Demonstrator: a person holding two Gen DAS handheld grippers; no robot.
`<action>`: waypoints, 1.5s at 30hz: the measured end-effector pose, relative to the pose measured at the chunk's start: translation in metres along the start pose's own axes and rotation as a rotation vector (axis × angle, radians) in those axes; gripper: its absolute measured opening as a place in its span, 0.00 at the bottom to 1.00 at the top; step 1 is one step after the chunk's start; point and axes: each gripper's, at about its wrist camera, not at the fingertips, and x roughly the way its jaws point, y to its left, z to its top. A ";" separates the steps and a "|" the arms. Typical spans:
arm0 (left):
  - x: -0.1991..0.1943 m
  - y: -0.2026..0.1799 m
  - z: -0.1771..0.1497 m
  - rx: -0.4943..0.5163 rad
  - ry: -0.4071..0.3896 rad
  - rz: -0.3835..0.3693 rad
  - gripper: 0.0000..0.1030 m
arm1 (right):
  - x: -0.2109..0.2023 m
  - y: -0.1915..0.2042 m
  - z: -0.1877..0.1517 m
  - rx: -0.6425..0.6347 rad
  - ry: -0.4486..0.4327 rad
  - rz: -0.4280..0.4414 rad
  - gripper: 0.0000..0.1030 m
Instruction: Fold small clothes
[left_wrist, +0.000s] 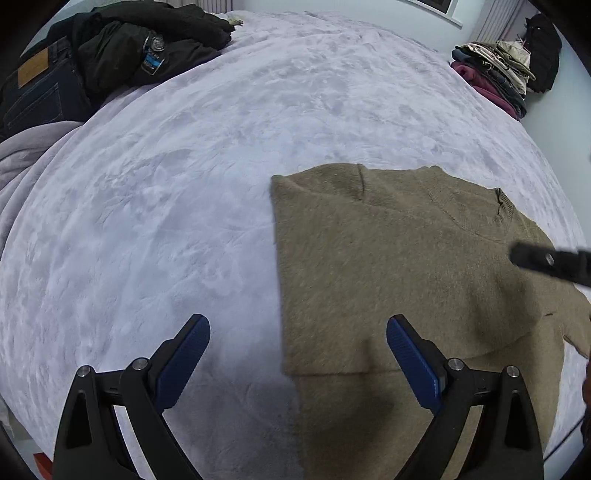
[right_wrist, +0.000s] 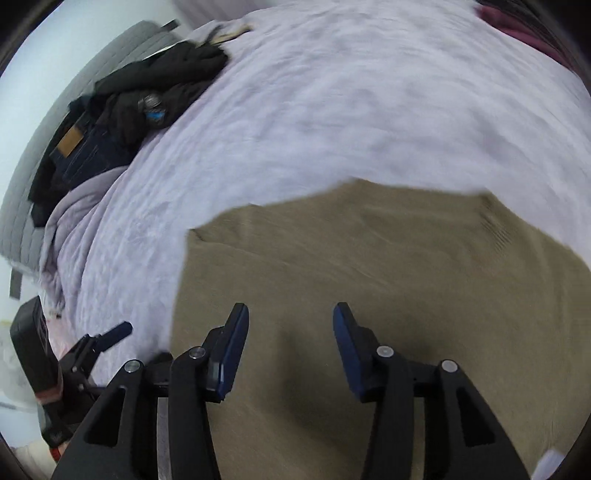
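A tan knit sweater lies flat on the lilac bed cover, its left side folded in to a straight edge, the neck at the far right. My left gripper is open and empty, hovering over the sweater's left edge near the hem. My right gripper is open and empty, just above the sweater; the right wrist view is blurred. One right finger shows at the right of the left wrist view. The left gripper shows at the lower left of the right wrist view.
A heap of black clothes and dark jeans lies at the bed's far left; it also shows in the right wrist view. A stack of folded clothes sits at the far right edge. A bunched lilac blanket lies at the left.
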 end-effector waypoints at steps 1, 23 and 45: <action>0.005 -0.008 0.002 0.010 0.007 0.010 0.94 | -0.014 -0.029 -0.020 0.094 -0.011 -0.035 0.50; 0.028 -0.051 -0.022 0.095 0.064 0.148 0.94 | -0.057 -0.196 -0.102 0.549 -0.170 -0.022 0.21; -0.021 -0.222 -0.086 0.409 0.175 -0.094 0.94 | -0.156 -0.292 -0.245 0.917 -0.369 0.031 0.50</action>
